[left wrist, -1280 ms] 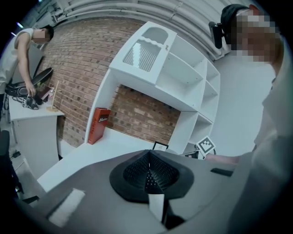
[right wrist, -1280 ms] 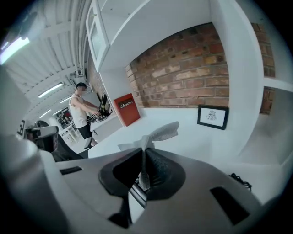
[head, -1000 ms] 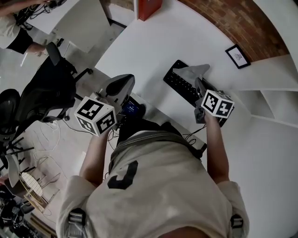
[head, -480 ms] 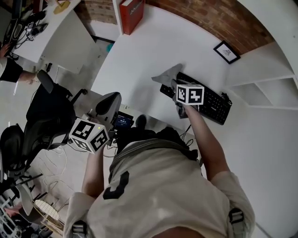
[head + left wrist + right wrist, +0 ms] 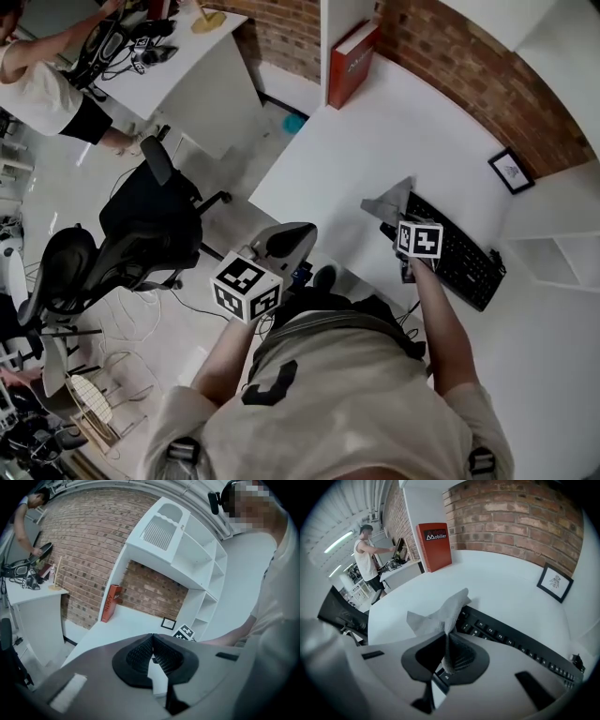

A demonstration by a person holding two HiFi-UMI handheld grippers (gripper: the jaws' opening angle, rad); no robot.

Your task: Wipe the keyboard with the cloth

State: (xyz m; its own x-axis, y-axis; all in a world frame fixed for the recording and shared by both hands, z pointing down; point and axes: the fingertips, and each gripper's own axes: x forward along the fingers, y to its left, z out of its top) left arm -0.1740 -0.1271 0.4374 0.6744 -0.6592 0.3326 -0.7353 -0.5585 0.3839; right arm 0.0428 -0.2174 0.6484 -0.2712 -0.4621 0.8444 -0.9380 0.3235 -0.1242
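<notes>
1. Two grippers are in view. The right gripper (image 5: 446, 638) has its jaws closed on the grey cloth (image 5: 439, 613), and a fold of it runs down between the pads.
2. The cloth is bunched and sticks out past the jaw tips. In the head view the cloth (image 5: 390, 201) sits at the left end of the black keyboard (image 5: 461, 259), partly over the bare white counter (image 5: 347, 150).
3. The right gripper view shows the keyboard (image 5: 513, 641) directly under and ahead of the jaws, with the top-left keys just beside the cloth. I cannot tell whether the cloth is pressing on the keys or hanging just above them.
4. The left gripper (image 5: 152, 638) has its jaws shut with nothing between them. In the head view the left gripper (image 5: 302, 232) is off the counter's near edge, well apart from the keyboard, and takes no part.
5. Done so far, as I judge it: the cloth is picked up and brought to the keyboard's left end.
6. Left to do, as I judge it: most or all of the wipe. The long run of keys toward the right end lies uncovered, and nothing shows which keys are already clean.
7. Next need, by my guess: lower the cloth flat onto the keys and drag it along the rows toward the right end.
</notes>
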